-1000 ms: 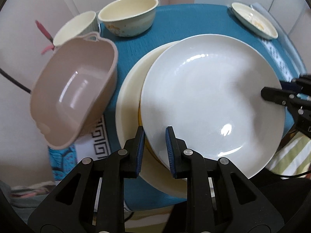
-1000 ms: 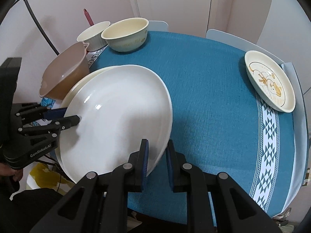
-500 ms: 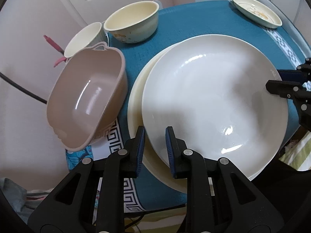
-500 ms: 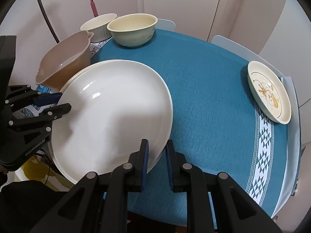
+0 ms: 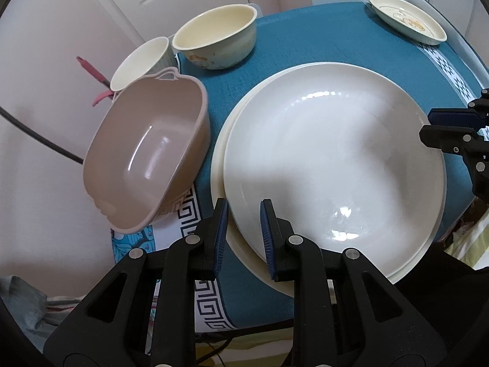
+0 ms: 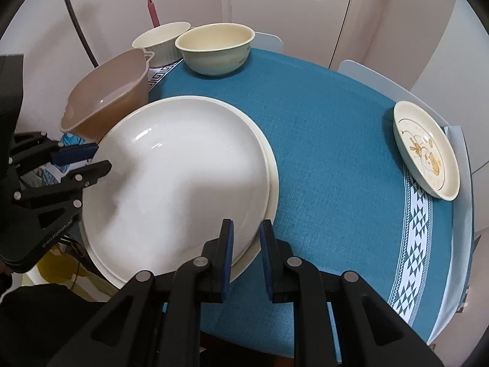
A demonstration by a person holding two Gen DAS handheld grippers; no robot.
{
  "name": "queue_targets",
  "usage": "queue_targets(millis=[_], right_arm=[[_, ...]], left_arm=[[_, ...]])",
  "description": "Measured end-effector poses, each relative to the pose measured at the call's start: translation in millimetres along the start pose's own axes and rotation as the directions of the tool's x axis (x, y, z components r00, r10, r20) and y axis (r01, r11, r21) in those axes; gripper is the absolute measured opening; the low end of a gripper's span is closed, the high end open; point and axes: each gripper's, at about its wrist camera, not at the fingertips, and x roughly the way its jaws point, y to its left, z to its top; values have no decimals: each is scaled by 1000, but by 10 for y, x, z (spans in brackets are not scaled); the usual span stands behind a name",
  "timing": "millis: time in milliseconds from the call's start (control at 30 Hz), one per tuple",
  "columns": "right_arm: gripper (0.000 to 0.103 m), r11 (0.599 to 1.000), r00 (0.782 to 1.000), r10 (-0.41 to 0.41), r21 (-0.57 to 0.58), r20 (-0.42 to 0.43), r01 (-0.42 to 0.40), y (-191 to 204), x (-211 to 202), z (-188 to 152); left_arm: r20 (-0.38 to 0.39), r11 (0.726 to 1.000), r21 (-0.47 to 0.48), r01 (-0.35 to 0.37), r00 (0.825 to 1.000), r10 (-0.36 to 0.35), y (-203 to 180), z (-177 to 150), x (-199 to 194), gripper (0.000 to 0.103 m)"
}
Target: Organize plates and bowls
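A large white plate (image 5: 333,165) (image 6: 177,183) lies almost squarely over a slightly bigger cream plate (image 5: 217,165) (image 6: 274,183), of which only a thin rim shows. Whether the two plates touch I cannot tell. My left gripper (image 5: 244,238) is shut on the white plate's near-left rim; in the right wrist view the left gripper (image 6: 88,160) shows at the plate's left edge. My right gripper (image 6: 247,252) is shut on the opposite rim and appears at the right edge of the left wrist view (image 5: 440,128).
The table (image 6: 336,140) has a blue cloth. A tan plastic basin (image 5: 146,159) (image 6: 104,110) overhangs its left edge beside the plates. Behind stand a cream bowl (image 5: 214,36) (image 6: 214,49) and a ribbed white cup (image 5: 140,61) (image 6: 160,41). A small patterned dish (image 5: 406,20) (image 6: 424,153) sits far right.
The white plate has shifted over the cream plate, from offset to nearly centred, so less cream rim shows. Both grippers kept their hold on its rim.
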Motion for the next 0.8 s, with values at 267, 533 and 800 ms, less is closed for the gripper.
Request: queue_targets(millis=[267,533,800], right_arm=[[16,996,994,29,79,106,-37,-169,-390,145],[103,959,970,38,263,239,-102,-612,-883,197],[103,880,965,-179,471,193,69,-1293,-1329,6]], left_arm=[[159,997,-30,77,985,-72,143,293,-555,20],[398,989,1,146,908,-134,183,744,-1166,103],[406,945,132,298,854,-326,-124,1487,-1168,103]])
